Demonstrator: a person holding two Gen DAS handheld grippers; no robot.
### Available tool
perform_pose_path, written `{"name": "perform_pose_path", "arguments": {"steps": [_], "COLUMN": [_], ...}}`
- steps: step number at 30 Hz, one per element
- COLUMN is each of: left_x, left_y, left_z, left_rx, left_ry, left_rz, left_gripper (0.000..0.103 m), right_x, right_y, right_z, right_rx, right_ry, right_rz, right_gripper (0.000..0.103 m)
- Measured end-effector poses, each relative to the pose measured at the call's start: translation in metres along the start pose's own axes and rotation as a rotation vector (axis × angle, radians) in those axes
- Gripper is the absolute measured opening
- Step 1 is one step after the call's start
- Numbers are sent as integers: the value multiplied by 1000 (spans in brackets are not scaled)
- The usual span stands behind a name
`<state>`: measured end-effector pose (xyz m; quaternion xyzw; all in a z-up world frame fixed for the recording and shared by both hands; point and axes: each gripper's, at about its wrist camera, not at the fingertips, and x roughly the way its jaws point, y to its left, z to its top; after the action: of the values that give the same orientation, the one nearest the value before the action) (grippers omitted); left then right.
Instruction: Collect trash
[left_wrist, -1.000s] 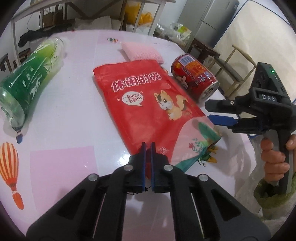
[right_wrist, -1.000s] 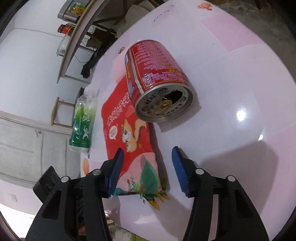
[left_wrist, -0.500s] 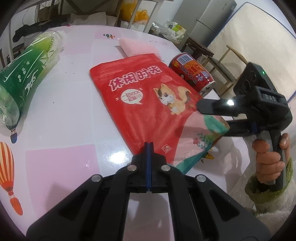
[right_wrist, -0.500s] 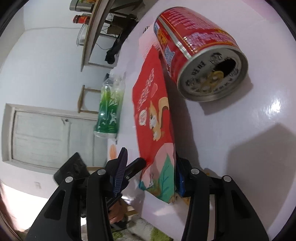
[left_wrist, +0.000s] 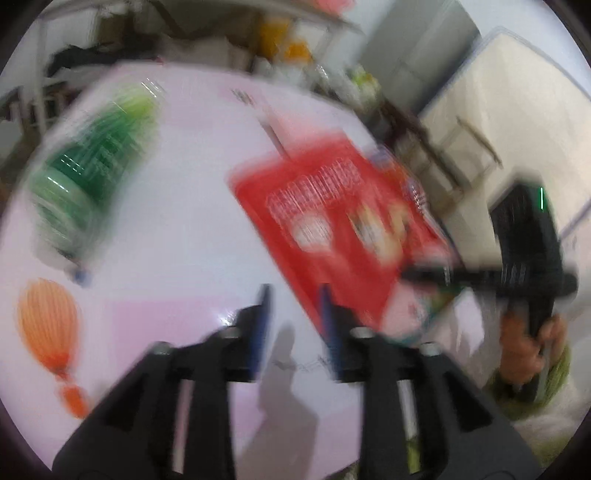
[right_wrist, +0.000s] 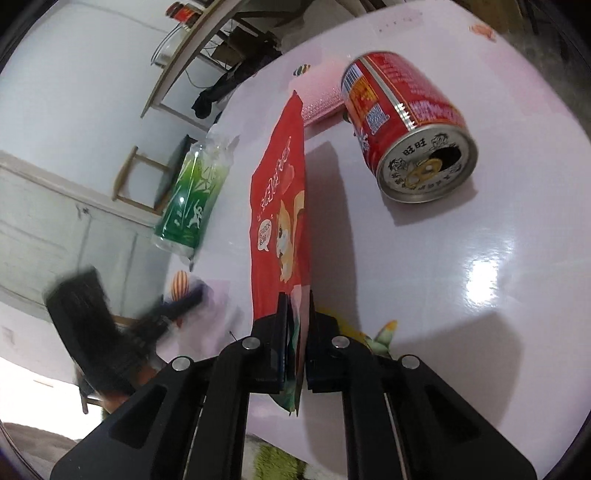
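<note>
My right gripper is shut on the bottom edge of a red snack bag with a cartoon squirrel, which stands tilted up on edge above the table. The same bag shows blurred in the left wrist view, held at its lower right corner by the right gripper. My left gripper is open and empty, its right finger close beside the bag's lower edge. A red drink can lies on its side to the right of the bag. A green plastic bottle lies to its left, also in the left wrist view.
A pink sponge lies behind the bag and can. The round white-and-pink table has balloon prints. A bench, a stool and a shelf stand beyond the far edge. The table's front edge is near both grippers.
My right gripper closed on the bag's lower edge and lifted it off the table. My left gripper opened, let go of the bag and is moving fast.
</note>
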<state>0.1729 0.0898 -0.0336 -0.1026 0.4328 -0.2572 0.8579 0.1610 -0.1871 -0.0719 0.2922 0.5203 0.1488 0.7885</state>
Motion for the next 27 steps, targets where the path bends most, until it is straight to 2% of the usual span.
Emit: {"name": "perform_pose_path", "arguments": {"steps": [1, 3, 5, 7, 8, 11, 14, 16, 17, 22, 26, 27], "left_x": [-9, -33, -45, -46, -43, -11, 8, 12, 13, 3, -2, -2], "left_y": [7, 22, 36, 51, 57, 76, 79, 77, 75, 70, 64, 62], "left_z": [8, 28, 45, 58, 61, 69, 65, 61, 60, 48, 39, 35], "left_rx": [-14, -22, -17, -26, -23, 2, 32, 46, 48, 21, -34, -47], "left_ry": [-38, -130, -174, -181, -175, -20, 28, 35, 33, 6, 6, 11], "left_rz": [26, 140, 273, 397, 417, 475, 476, 485, 488, 458, 404, 384], "left_gripper": [49, 68, 76, 80, 81, 83, 82, 70, 69, 69, 68, 68], "right_x": [-3, -7, -10, -11, -11, -11, -12, -14, -15, -10, 0, 5], "right_y": [1, 0, -4, -7, -8, -10, -9, -8, -8, -7, -4, -1], "right_z": [-1, -2, -3, -5, -6, -8, -9, -8, -8, -6, -5, -6], "right_rx": [-9, -13, -7, 4, 8, 28, 30, 26, 25, 27, 18, 5], "right_ry": [0, 1, 1, -3, -5, -5, -9, -16, -20, -14, 12, 26], "right_rz": [-11, -20, -19, -14, -11, -5, -4, -6, -7, -1, 18, 19], "right_gripper": [8, 8, 8, 8, 8, 8, 8, 8, 8, 8, 8, 12]}}
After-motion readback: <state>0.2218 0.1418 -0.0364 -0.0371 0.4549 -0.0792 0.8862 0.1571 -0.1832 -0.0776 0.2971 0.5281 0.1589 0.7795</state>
